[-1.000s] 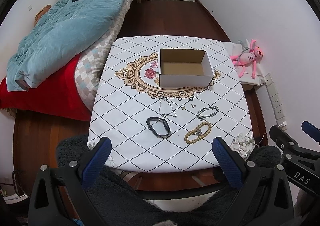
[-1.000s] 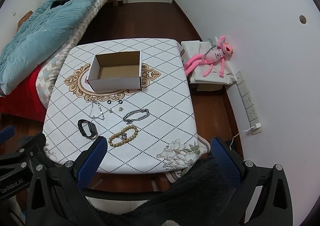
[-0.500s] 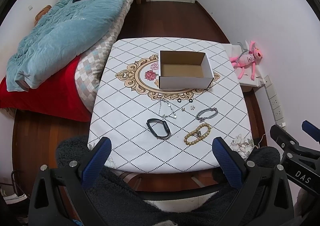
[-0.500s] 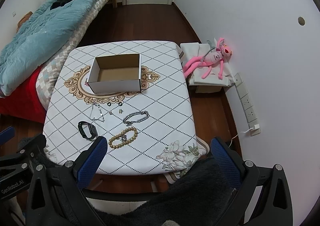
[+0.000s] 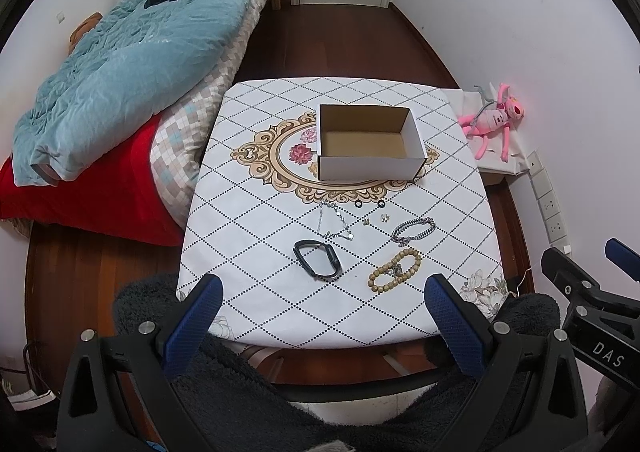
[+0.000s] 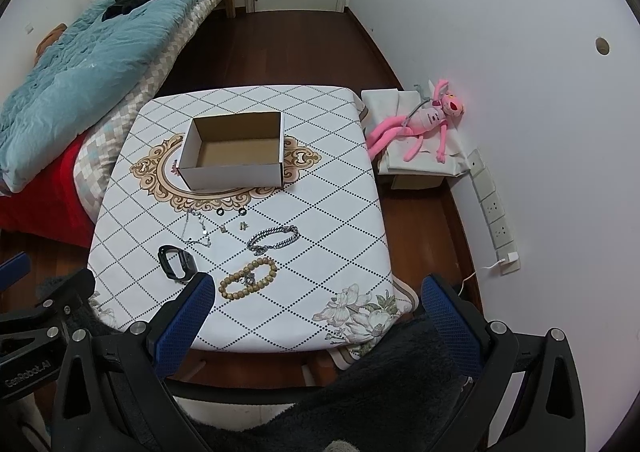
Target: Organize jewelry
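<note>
An empty open cardboard box (image 5: 368,144) (image 6: 234,152) stands on the far half of the table (image 5: 256,220) (image 6: 344,220). In front of it lie a thin silver necklace (image 5: 334,220) (image 6: 196,230), two black rings (image 5: 370,204) (image 6: 230,212), small earrings (image 5: 376,219) (image 6: 234,227), a silver chain bracelet (image 5: 414,230) (image 6: 274,238), a wooden bead bracelet (image 5: 396,270) (image 6: 248,278) and a black band (image 5: 318,260) (image 6: 176,262). My left gripper (image 5: 320,292) and right gripper (image 6: 316,292) are both open and empty, held high above the table's near edge.
A bed with a blue quilt (image 5: 120,64) and red sheet lies to the left. A pink plush toy (image 6: 424,124) lies on a low white box by the right wall. Dark fleece (image 5: 320,412) fills the near foreground. Wall sockets (image 6: 496,212) sit at the right.
Both grippers have risen and pulled back slightly, so the table looks smaller. The jewelry and box have not moved.
</note>
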`<control>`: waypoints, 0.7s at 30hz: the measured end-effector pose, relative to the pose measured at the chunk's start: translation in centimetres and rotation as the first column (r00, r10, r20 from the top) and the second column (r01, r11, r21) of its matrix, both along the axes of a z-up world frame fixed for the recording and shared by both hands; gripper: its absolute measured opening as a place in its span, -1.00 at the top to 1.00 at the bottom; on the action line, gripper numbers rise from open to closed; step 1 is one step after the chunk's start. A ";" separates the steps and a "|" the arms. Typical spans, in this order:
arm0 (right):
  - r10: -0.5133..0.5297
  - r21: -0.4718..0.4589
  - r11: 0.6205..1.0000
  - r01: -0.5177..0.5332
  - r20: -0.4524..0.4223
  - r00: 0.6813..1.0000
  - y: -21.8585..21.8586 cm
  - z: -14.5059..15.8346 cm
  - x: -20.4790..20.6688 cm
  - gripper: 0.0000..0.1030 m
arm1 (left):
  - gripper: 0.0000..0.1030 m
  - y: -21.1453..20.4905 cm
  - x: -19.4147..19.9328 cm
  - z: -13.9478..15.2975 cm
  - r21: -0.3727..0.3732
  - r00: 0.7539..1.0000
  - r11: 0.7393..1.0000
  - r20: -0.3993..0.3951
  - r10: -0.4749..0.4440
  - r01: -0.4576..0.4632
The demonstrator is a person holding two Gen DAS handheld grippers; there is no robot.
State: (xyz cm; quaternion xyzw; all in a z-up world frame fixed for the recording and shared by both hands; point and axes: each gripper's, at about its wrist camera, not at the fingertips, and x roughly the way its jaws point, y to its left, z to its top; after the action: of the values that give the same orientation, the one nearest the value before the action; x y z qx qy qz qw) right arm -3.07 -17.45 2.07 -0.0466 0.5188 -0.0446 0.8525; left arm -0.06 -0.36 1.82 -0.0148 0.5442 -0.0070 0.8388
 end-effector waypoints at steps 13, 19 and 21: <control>0.009 -0.001 1.000 -0.009 0.007 1.000 0.2 0.3 -0.1 -1.00 | -1.00 0.2 -0.1 0.1 0.002 1.000 1.000 0.004 -0.005 0.005; 0.014 0.002 1.000 -0.014 0.017 1.000 0.4 0.6 -0.2 -1.00 | -1.00 0.2 -0.1 0.1 0.002 1.000 1.000 0.013 -0.004 0.004; 0.010 0.005 1.000 -0.010 0.025 1.000 0.4 0.7 -0.1 -1.00 | -1.00 0.3 0.1 0.0 0.004 1.000 1.000 0.017 -0.007 0.007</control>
State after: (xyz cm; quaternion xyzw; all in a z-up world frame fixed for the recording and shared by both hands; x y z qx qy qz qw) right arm -3.19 -17.06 2.77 -0.0465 0.5080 -0.0397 0.8592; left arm 0.02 -0.07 1.81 -0.0112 0.5371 -0.0092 0.8434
